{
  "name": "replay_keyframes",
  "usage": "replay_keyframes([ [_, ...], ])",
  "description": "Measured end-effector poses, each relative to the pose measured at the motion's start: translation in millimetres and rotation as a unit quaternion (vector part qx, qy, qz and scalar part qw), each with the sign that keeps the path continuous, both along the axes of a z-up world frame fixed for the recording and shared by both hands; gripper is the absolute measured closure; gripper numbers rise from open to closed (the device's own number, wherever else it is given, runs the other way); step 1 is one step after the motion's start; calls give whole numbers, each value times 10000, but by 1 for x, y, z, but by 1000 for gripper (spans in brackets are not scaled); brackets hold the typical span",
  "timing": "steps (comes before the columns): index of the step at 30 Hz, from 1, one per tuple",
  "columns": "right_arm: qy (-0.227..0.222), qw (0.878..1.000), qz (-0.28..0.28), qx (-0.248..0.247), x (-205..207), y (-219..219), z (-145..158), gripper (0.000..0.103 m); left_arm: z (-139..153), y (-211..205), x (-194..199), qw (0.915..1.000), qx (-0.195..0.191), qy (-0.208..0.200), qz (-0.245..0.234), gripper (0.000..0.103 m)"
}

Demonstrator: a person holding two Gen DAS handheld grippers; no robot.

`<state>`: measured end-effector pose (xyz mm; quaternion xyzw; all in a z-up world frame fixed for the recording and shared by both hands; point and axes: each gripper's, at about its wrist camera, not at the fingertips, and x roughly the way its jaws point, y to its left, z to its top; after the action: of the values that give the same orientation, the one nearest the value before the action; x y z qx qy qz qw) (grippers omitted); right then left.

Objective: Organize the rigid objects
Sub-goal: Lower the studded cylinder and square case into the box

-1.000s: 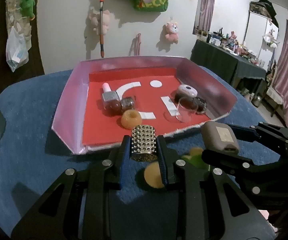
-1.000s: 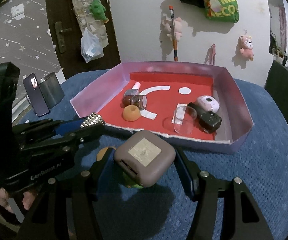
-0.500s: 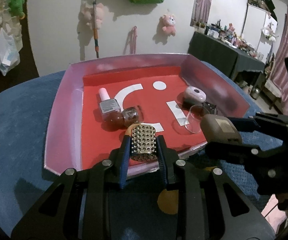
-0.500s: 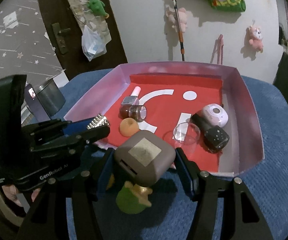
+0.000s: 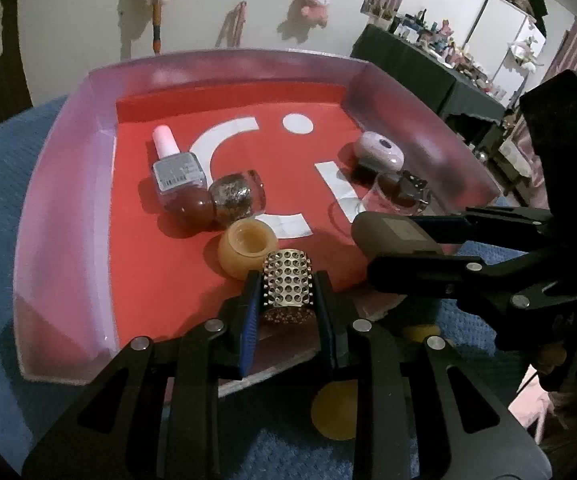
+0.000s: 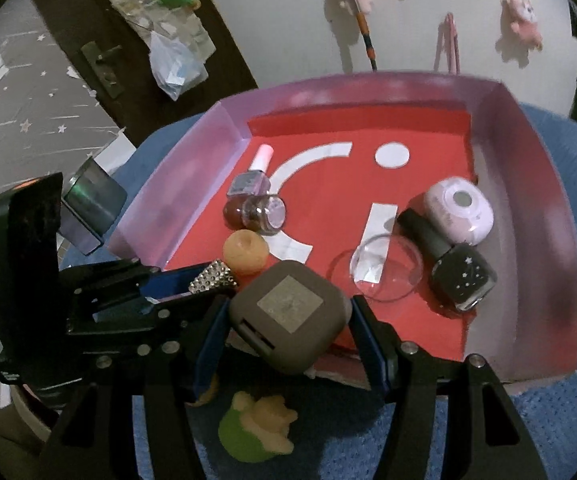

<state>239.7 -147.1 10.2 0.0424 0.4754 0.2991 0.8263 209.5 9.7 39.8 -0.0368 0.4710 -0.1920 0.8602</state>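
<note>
Nearest my cameras, on the blue table (image 6: pixel 548 432), lies a green and yellow toy (image 6: pixel 254 432). Just above it my left hand-held gripper (image 5: pixel 288 292) is clamped on a studded gold cylinder (image 5: pixel 287 285), and my right hand-held gripper (image 6: pixel 288 320) is clamped on a brown rounded case (image 6: pixel 288 316), both over the near edge of the pink tray (image 6: pixel 528 184). Beyond them, on the tray's red floor, sit an orange pot (image 5: pixel 247 249), a clear glass dish (image 6: pixel 376 270), nail polish bottles (image 5: pixel 178 168) and a pale lilac case (image 6: pixel 458 210).
</note>
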Motion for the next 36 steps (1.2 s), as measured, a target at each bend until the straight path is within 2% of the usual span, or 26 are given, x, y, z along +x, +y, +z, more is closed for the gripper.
replay_keyframes([
  [3,214,9997,-45,72,7,-3,-5,40,-4,3,7,9999,-39,122,13,79],
  [6,167,9997,-176,-64,12,-6,-7,40,-6,6,11,9999,33,113,122,79],
  [10,26,9990,-315,-310,14,-7,-10,40,-7,8,17,9996,61,51,288,79],
  [14,-311,9963,-422,-676,13,-2,-10,40,-8,3,21,9986,272,-78,437,79],
  [17,-517,9933,-508,-900,13,-1,-10,40,-8,3,22,9976,407,-171,527,79],
  [24,-894,9835,-772,-1369,21,-1,-13,40,-8,6,24,9968,454,-239,619,79],
  [36,-1011,9806,-741,-1504,23,9,-18,40,-9,4,24,9967,470,-255,619,79],
])
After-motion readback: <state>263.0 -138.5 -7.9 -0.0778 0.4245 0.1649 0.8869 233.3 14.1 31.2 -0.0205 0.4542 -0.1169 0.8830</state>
